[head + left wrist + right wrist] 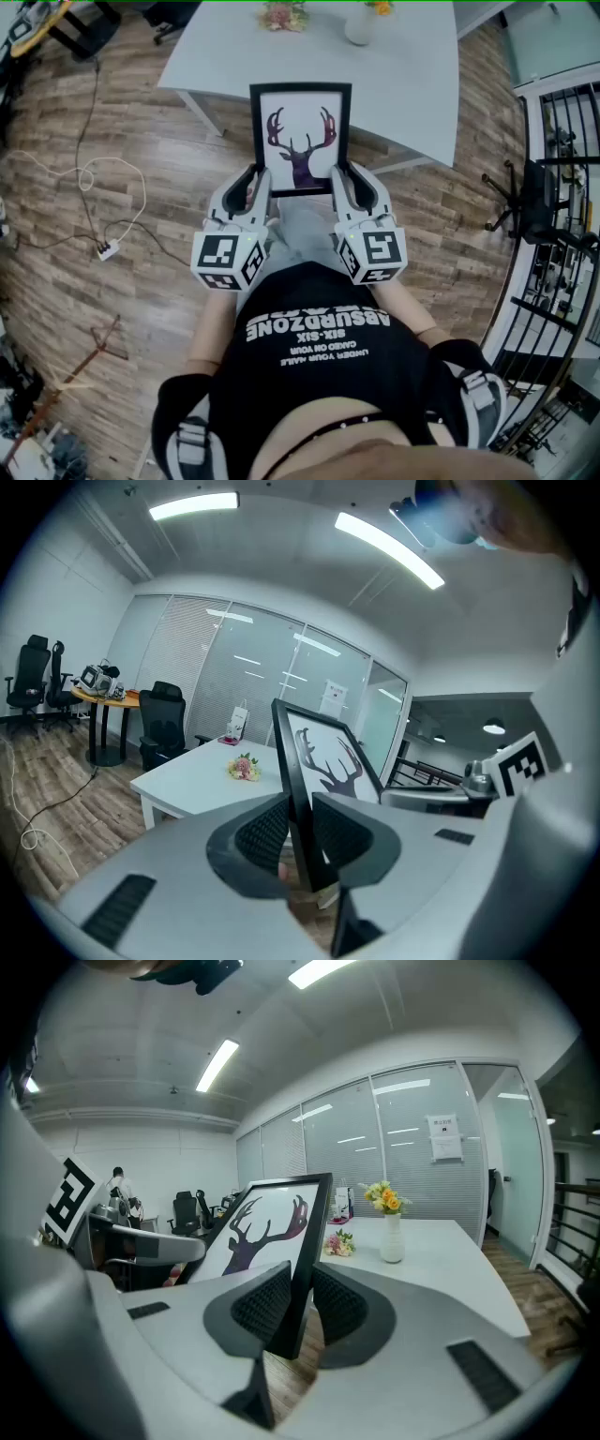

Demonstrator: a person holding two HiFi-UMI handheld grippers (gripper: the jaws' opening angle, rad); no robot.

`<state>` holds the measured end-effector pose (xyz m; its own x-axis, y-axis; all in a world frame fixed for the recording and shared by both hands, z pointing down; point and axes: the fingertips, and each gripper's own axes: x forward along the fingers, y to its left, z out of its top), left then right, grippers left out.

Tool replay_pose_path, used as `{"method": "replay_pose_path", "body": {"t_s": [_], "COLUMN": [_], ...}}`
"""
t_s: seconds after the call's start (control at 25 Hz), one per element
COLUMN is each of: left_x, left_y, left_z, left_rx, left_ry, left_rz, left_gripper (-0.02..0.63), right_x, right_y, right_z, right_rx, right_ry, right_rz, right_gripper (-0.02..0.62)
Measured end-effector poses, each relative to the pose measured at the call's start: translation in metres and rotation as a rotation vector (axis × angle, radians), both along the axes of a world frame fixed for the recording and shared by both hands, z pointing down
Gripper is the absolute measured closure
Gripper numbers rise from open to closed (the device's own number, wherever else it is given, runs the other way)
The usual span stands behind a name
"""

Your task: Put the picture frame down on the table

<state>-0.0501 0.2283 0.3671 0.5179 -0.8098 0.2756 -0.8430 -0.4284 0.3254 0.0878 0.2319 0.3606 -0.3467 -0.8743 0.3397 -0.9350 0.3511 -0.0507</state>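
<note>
Frame (300, 136) is in the air, not on the worktop (412, 84). It is held in front of the person between both tools, picture side (deer print) facing back toward the head camera.

Left hand-held gripper (255, 185) is clamped narrow on the frame's left side bar, low down. Right hand-held gripper (345, 183) is clamped the same way on the right side bar. In both gripper views the ribbed pads press the black bar front and back, with no gap.

Key relation: the frame's long axis runs up and away from the jaws, with the top edge toward the worktop. The worktop lies straight ahead and lower than the frame top. The frame's bottom edge hangs over the floor (141, 216), and the top overlaps the worktop's near edge in the head view. Neither arm is nearer; the grips are level and symmetric.

Judgement: carry stage, set-down not yet begun. The next move likely needs both arms pushed forward together, then lowered.

A vase (359, 23) and flowers (284, 14) sit at the far side of the worktop, well apart from the frame, and the near part is bare.
</note>
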Motion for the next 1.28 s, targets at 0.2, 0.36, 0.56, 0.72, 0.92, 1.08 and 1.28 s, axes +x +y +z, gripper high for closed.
{"method": "replay_pose_path", "body": {"t_s": [0.2,0.36,0.56,0.72,0.92,1.08,1.28], "left_x": [-0.001,0.002,0.000,-0.005,0.000,0.004,0.007], "left_y": [-0.011,-0.029,-0.067,-0.105,-0.155,-0.188,-0.220], "left_z": [0.008,0.013,0.018,0.027,0.038,0.048,0.056], "left_rx": [-0.019,-0.034,-0.058,-0.088,-0.129,-0.152,-0.174], "left_ry": [0.006,0.003,-0.016,-0.020,-0.025,-0.036,-0.044], "left_rz": [0.003,0.013,0.009,-0.004,0.001,0.006,-0.001], "left_gripper": [0.517,0.517,0.517,0.517,0.517,0.515,0.515], "right_x": [-0.001,0.003,0.001,-0.006,0.000,0.004,0.007], "right_y": [-0.010,-0.028,-0.068,-0.107,-0.158,-0.193,-0.226], "right_z": [0.005,0.012,0.020,0.025,0.038,0.049,0.056], "right_rx": [-0.010,-0.026,-0.053,-0.066,-0.104,-0.128,-0.143], "right_ry": [0.000,-0.001,-0.011,-0.015,-0.025,-0.023,-0.024], "right_rz": [0.005,0.013,0.009,-0.005,-0.019,-0.024,-0.034], "right_gripper": [0.509,0.509,0.509,0.509,0.509,0.509,0.509]}}
